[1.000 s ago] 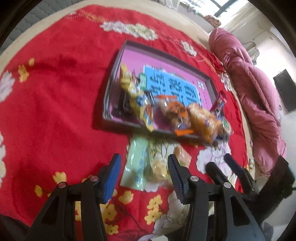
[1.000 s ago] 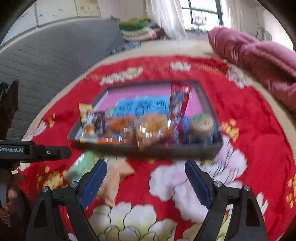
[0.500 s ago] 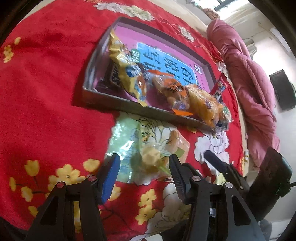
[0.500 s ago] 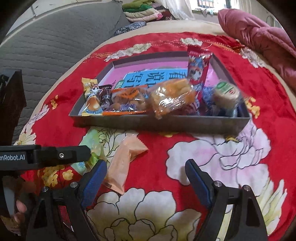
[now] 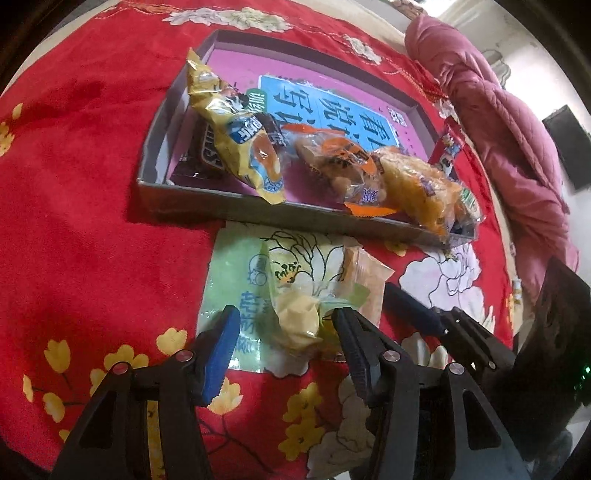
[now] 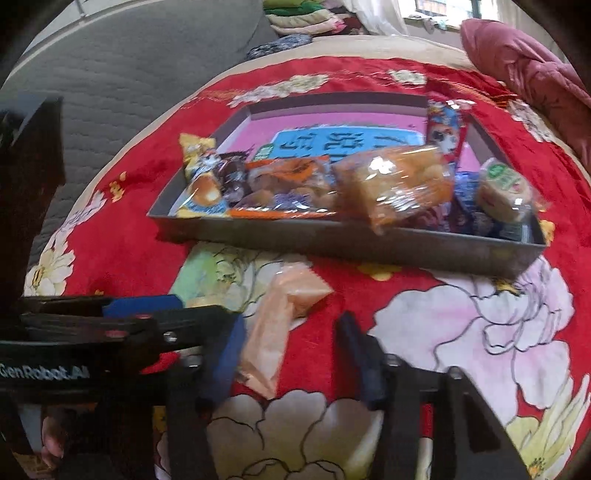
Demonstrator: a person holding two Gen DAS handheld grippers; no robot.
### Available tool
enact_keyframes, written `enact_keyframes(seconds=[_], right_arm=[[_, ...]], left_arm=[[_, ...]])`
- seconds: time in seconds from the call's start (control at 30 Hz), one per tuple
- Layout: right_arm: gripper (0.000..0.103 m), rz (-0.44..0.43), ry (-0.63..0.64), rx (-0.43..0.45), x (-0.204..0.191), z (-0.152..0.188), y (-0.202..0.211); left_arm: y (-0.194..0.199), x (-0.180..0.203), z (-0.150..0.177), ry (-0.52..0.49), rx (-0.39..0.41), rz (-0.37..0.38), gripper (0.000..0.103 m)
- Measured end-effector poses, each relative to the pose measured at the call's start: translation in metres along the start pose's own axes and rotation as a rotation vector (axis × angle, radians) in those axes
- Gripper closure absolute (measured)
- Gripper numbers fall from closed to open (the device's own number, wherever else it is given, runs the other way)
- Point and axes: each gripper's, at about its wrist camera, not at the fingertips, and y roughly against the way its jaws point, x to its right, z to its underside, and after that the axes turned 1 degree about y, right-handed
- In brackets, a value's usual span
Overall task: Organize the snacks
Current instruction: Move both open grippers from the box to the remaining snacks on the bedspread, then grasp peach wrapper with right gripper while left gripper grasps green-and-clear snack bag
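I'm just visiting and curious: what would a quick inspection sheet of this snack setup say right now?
Surface: red floral cloth.
Job's things: grey tray holding several wrapped snacks; pale green packet, clear-wrapped yellow snack and peach packet lie on the cloth outside it.
Clutter: nothing seen.
Grippers: left gripper open, straddling the yellow snack; right gripper open, around the peach packet's near end.
Cables: nothing seen.
Surroundings: pink quilt, grey padded surface, folded fabrics.
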Motion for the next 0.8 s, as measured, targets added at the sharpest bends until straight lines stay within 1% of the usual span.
enact_keyframes(seconds=[0.07, 0.13, 0.23, 0.33, 0.4, 0.47, 0.57, 0.67, 0.7, 0.73, 0.77, 0.8], right_arm=[[0.066, -0.016, 0.003, -0.003, 0.000, 0.000, -0.002], [0.067, -0.035, -0.004, -0.005, 0.000, 0.000, -0.003], [0.066, -0.034, 0.003, -0.006, -0.001, 0.001, -0.003], [0.066, -0.037, 0.002, -0.007, 0.000, 0.000, -0.003], [0.066, -0.032, 0.010, -0.010, 0.000, 0.001, -0.002], [0.066, -0.023, 0.024, -0.011, -0.002, 0.001, -0.002], [0.071, -0.008, 0.040, -0.014, -0.004, 0.000, -0.006], [0.078, -0.025, 0.029, -0.009, 0.000, -0.001, -0.008], [0.079, -0.024, 0.030, -0.007, 0.000, -0.002, -0.007], [0.080, -0.025, 0.032, -0.003, 0.000, -0.002, -0.006], [0.081, -0.023, 0.035, 0.003, 0.000, -0.002, -0.004], [0.081, -0.018, 0.039, 0.004, 0.000, -0.002, -0.003]], left_arm=[[-0.002, 0.001, 0.000, -0.007, -0.001, -0.006, 0.047], [-0.001, -0.001, 0.000, -0.009, -0.009, -0.006, 0.047], [0.003, -0.002, 0.003, -0.006, -0.005, -0.011, 0.046], [0.004, -0.006, 0.003, 0.009, -0.009, 0.014, 0.046], [0.001, -0.011, 0.002, 0.024, -0.014, 0.038, 0.043], [-0.005, -0.013, -0.001, 0.033, -0.016, 0.050, 0.043], [-0.010, -0.010, -0.005, 0.023, -0.020, 0.041, 0.043], [-0.013, -0.008, -0.007, 0.020, -0.011, 0.058, 0.045], [-0.013, -0.007, -0.007, 0.018, -0.009, 0.062, 0.056], [-0.012, -0.005, -0.007, 0.017, -0.004, 0.083, 0.066], [-0.012, -0.001, -0.006, 0.015, 0.004, 0.092, 0.068], [-0.012, 0.004, -0.005, -0.001, 0.011, 0.072, 0.070]])
